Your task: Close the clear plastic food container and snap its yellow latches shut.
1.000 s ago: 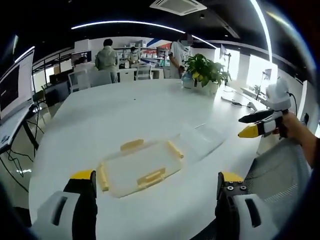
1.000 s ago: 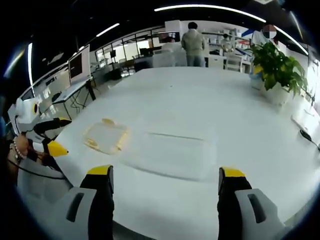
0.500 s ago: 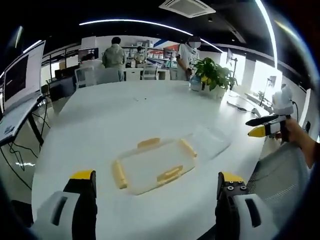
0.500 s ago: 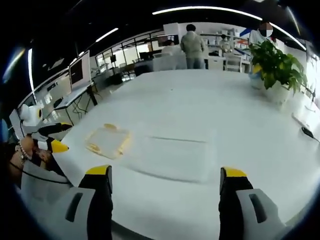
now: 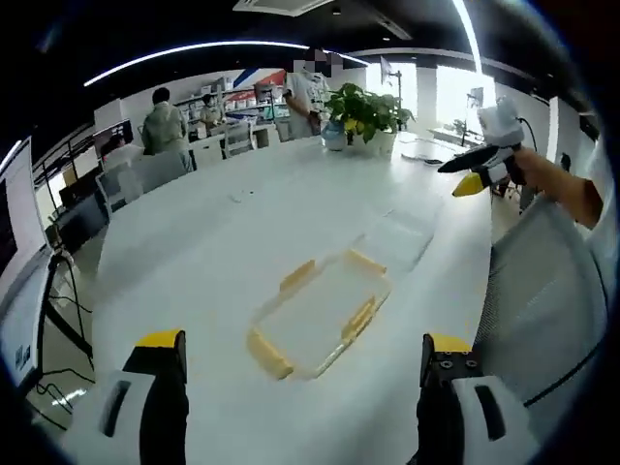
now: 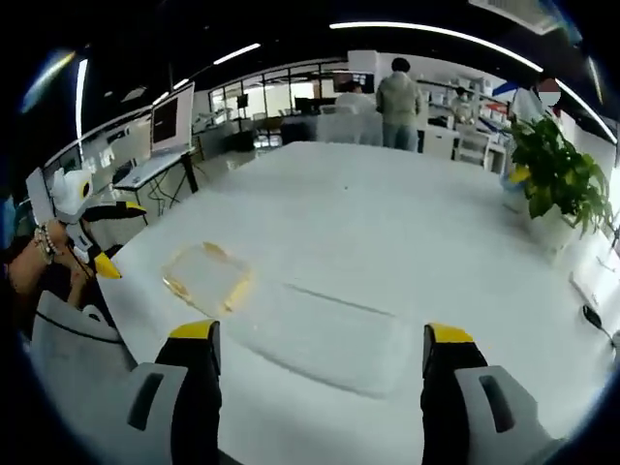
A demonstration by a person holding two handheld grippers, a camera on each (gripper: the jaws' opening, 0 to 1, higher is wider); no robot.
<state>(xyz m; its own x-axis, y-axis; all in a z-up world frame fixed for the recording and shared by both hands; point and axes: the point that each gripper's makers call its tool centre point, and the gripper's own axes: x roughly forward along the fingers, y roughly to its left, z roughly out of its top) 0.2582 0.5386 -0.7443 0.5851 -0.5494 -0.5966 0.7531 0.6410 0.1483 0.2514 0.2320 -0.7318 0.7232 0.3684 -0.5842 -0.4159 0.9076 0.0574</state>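
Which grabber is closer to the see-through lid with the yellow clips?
Left. The left gripper points straight at the lid with yellow latches, lying just ahead of it. The right gripper faces the clear container instead, with the lid off to its left.

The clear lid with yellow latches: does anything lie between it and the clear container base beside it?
Nothing visible does. The clear flat lid with yellow latches and the clear rectangular plastic container base lie next to each other on the white table, with only bare tabletop between them.
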